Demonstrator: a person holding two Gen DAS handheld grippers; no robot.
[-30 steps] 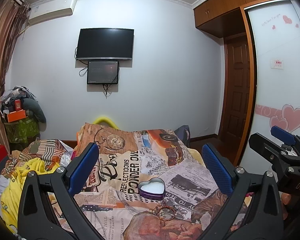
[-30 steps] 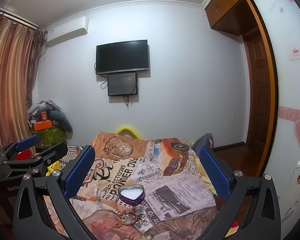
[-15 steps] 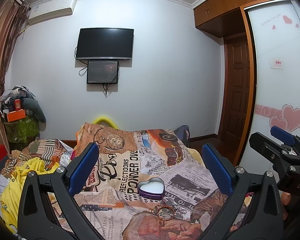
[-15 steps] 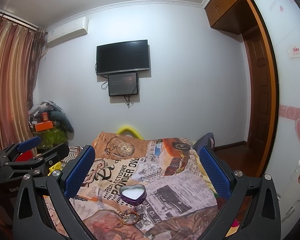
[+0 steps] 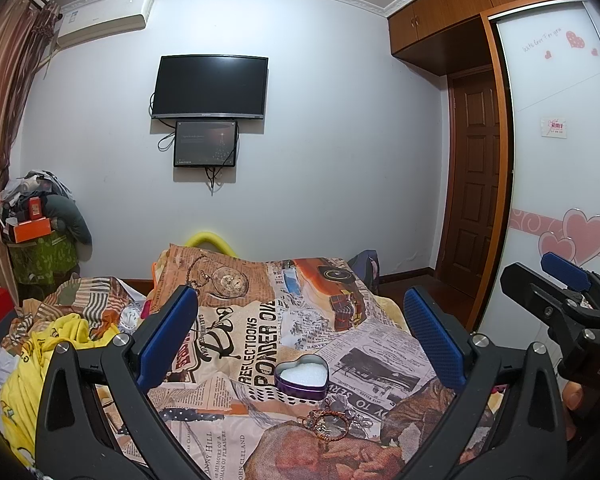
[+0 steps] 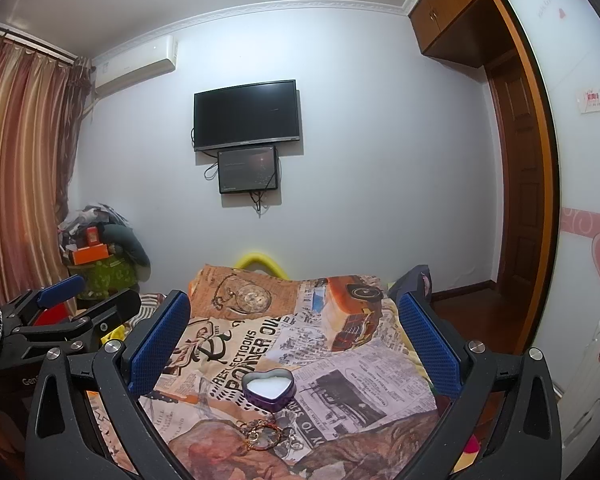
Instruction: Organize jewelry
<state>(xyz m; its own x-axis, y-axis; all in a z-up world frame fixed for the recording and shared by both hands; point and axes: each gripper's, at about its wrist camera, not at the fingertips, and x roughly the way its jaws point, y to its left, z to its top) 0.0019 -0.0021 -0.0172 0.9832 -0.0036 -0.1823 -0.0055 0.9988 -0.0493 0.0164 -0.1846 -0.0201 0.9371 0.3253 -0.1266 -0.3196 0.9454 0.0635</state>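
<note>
A purple heart-shaped tin (image 5: 301, 377) with a white pad inside lies open on the newspaper-print bedspread (image 5: 260, 328); it also shows in the right wrist view (image 6: 269, 389). A small pile of jewelry (image 5: 329, 424) with a coppery bangle lies just in front of the tin, also seen in the right wrist view (image 6: 265, 435). My left gripper (image 5: 298, 332) is open and empty, above and behind them. My right gripper (image 6: 292, 340) is open and empty too. Each gripper shows at the edge of the other's view, the right gripper (image 5: 556, 284) and the left gripper (image 6: 84, 300).
Crumpled yellow and striped bedding (image 5: 56, 340) lies left of the bedspread. A cluttered stand (image 5: 40, 240) is by the curtain. A TV (image 5: 210, 87) hangs on the far wall. A wooden door (image 5: 476, 184) and wardrobe (image 5: 560, 160) are on the right.
The right wrist view has shifted slightly rightward and downward across the frames; the tin and jewelry stay put. The left gripper has barely moved.
</note>
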